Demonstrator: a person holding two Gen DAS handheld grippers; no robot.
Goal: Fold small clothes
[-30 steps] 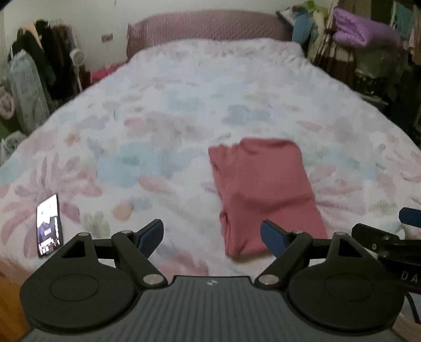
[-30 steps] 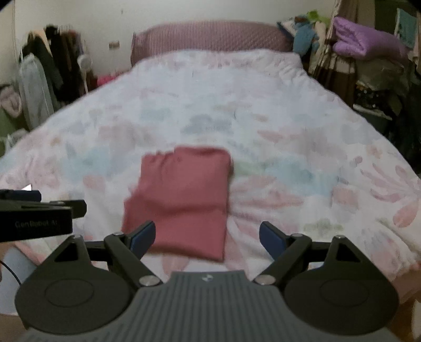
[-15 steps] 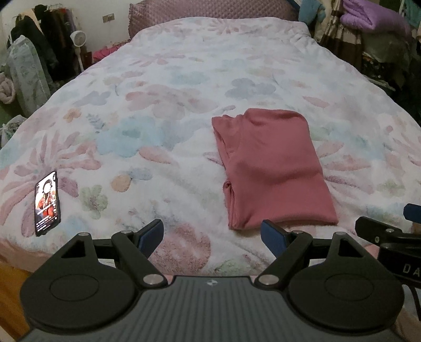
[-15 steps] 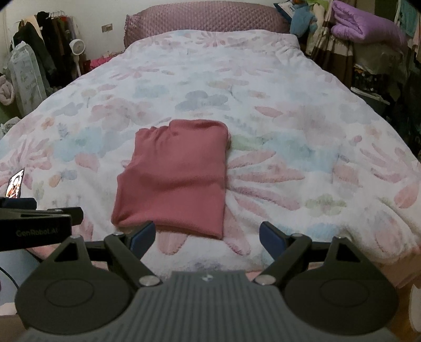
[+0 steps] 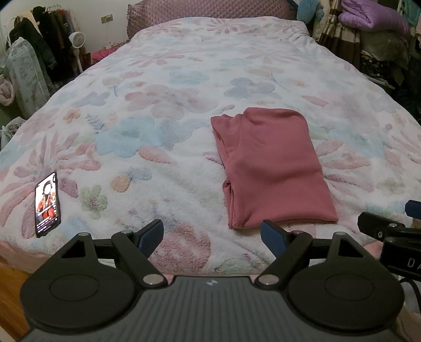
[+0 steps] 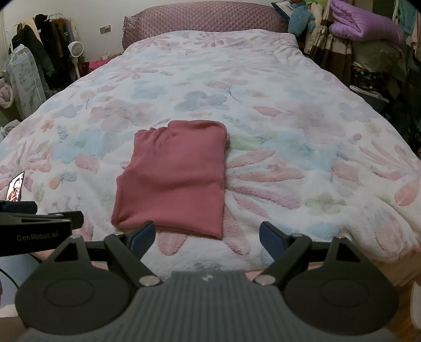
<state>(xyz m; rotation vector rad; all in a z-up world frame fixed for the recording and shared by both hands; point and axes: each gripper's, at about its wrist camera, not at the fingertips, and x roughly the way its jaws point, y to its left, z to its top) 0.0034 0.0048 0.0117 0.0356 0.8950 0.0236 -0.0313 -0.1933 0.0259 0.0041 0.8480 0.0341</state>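
A folded dusty-red garment (image 5: 271, 168) lies flat on the floral bedspread (image 5: 163, 110) near the bed's front edge; it also shows in the right wrist view (image 6: 176, 176). My left gripper (image 5: 211, 235) is open and empty, held just short of the bed edge, left of the garment's near corner. My right gripper (image 6: 206, 235) is open and empty, just in front of the garment's near edge. Neither gripper touches the cloth.
A phone (image 5: 47, 204) with a lit screen lies on the bed at front left. A quilted purple headboard (image 6: 205, 19) stands at the far end. Hanging clothes and a small fan (image 6: 75, 48) are at left; piled bedding (image 6: 365, 25) is at right.
Both grippers have pulled back and tilted a little, so the garment sits farther ahead in view. The garment itself has not moved. Both grippers stay open.
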